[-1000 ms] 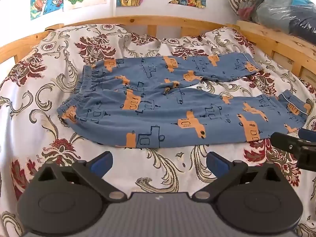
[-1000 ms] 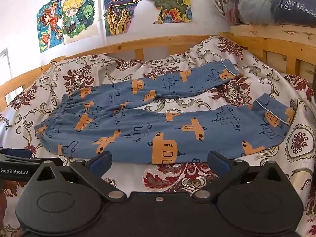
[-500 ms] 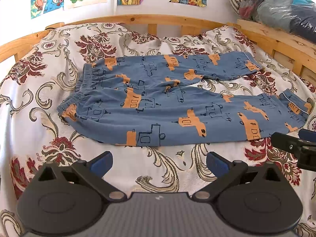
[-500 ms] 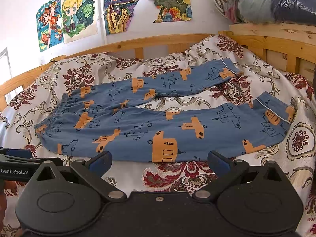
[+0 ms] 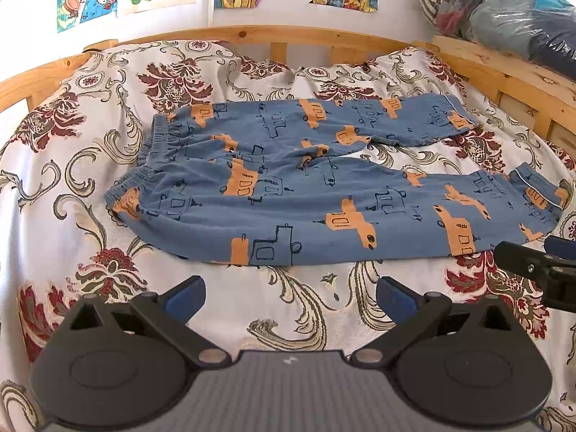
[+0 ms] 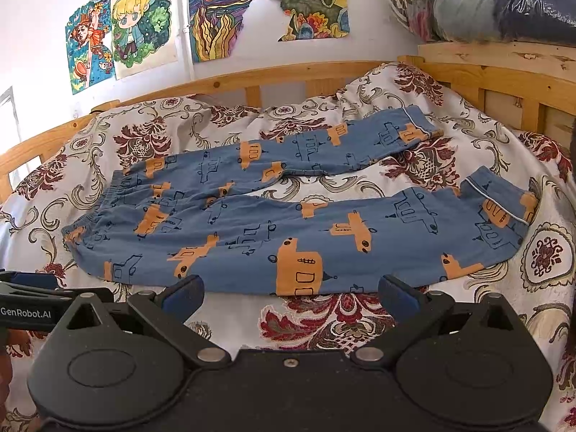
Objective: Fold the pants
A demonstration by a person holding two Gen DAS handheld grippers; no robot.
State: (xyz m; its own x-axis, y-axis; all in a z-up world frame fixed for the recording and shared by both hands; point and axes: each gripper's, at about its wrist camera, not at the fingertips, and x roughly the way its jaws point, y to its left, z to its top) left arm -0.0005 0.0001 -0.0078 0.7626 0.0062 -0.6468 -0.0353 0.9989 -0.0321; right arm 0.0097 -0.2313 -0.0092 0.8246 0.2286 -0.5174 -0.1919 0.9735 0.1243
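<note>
The blue pants [image 5: 288, 187] lie spread flat across the middle of the flowered bedspread [image 5: 64, 165], waistband to the left and both legs running right, parted in a narrow V with bare cover showing between them. A broad strip of open bedspread runs along the near edge of the pants, and more lies free to the left of the waistband. On the far side and the right, the wooden bed rail [image 5: 280, 34] closes the bed in, and the leg cuffs end near it. The left gripper [image 5: 289, 293] hangs over that near strip, jaws spread wide with nothing between them; the right gripper [image 6: 291, 292] is likewise wide apart and empty, its blue pads just short of the nearer leg's hem. Each tool is cut off by the frame edge in the other's view. Plastic-wrapped bundles [image 6: 504, 0] sit on the ledge at the right; drawings [image 6: 216, 10] hang on the wall.
</note>
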